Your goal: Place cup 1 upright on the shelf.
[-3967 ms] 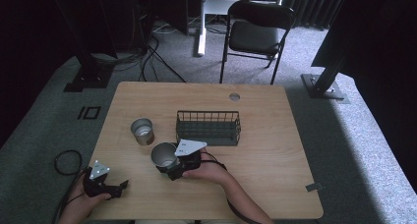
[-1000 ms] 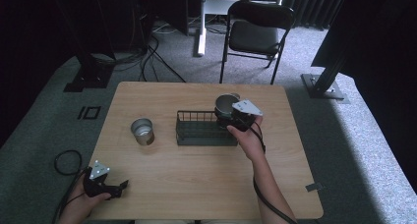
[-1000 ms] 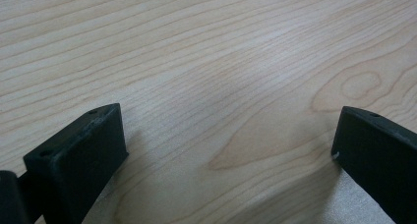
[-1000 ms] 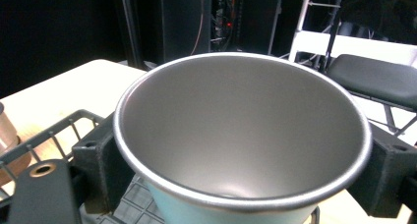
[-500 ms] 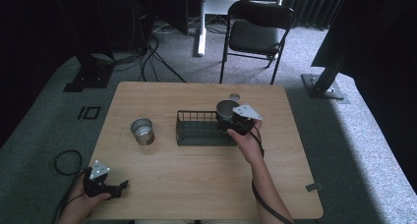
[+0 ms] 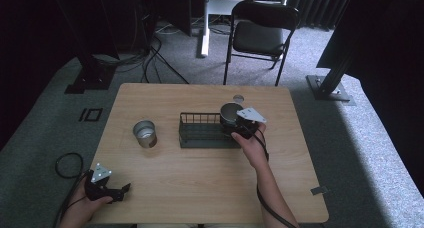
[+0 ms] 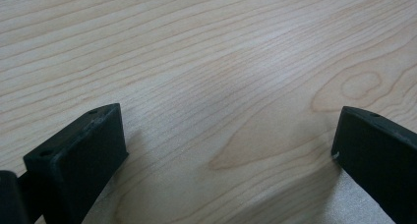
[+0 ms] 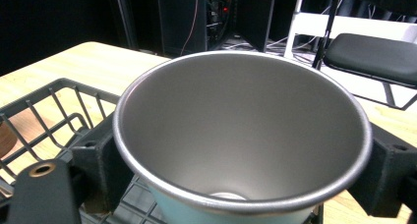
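**Materials and surface finish**

My right gripper (image 8: 236, 160) has matt black plastic jaws clamped on a metal cup (image 8: 241, 130) with a brushed, satin-grey interior and a smooth rolled rim. At its 9 o'clock, the basket (image 8: 44, 111) is dark coated wire, dull. My left gripper (image 7: 226, 150) shows the same matt black jaws, slightly scuffed. The table (image 7: 206, 57) is pale wood-grain, smooth, low sheen. A second cup (image 6: 144, 133) looks metallic.

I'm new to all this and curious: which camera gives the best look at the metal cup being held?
The right gripper view: the held cup sits close up between the jaws, its empty inside plain, above the wire basket. The high view shows that cup small, at the basket's right end, clamped by the right gripper. The left gripper view looks at bare table.
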`<state>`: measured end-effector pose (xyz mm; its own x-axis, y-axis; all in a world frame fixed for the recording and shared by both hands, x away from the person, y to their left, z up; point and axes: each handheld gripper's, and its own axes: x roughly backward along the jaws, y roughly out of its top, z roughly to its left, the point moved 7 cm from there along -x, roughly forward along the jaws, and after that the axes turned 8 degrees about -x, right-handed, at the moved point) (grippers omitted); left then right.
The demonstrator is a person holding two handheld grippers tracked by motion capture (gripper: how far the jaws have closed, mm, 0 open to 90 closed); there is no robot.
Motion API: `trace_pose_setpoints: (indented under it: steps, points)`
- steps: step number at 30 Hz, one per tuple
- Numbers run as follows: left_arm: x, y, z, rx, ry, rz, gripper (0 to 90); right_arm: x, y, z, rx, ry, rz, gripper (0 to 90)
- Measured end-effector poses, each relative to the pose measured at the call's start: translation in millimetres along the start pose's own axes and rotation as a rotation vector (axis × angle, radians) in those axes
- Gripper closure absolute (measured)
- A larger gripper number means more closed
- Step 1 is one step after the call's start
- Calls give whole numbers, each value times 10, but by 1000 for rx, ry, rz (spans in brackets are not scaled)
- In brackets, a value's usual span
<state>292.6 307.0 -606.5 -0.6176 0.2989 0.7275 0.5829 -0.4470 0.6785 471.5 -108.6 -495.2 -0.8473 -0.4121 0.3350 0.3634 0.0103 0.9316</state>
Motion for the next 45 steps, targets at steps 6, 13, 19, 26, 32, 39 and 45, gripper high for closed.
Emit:
trace_pose_setpoints:
  steps: [6, 13, 19, 26, 32, 39, 45]
  points:
    - [0, 0, 0, 0, 0, 0, 5, 17, 15, -25, -18, -1, -18, 110]
    - [0, 0, 0, 0, 0, 0, 5, 52, 1, 1, -27, 37, -8, 106]
    - [0, 0, 0, 0, 0, 0, 5, 89, -28, 45, 17, 41, -3, 106]
    - [0, 0, 0, 0, 0, 0, 5, 143, -51, 41, 19, 35, -19, 107]
    - [0, 0, 0, 0, 0, 0, 5, 224, -62, 31, 14, 44, -31, 107]
    - [0, 0, 0, 0, 0, 0, 5, 302, -58, 44, 27, 54, -32, 107]
    - [0, 0, 0, 0, 0, 0, 5, 368, -102, 32, 34, 67, -23, 107]
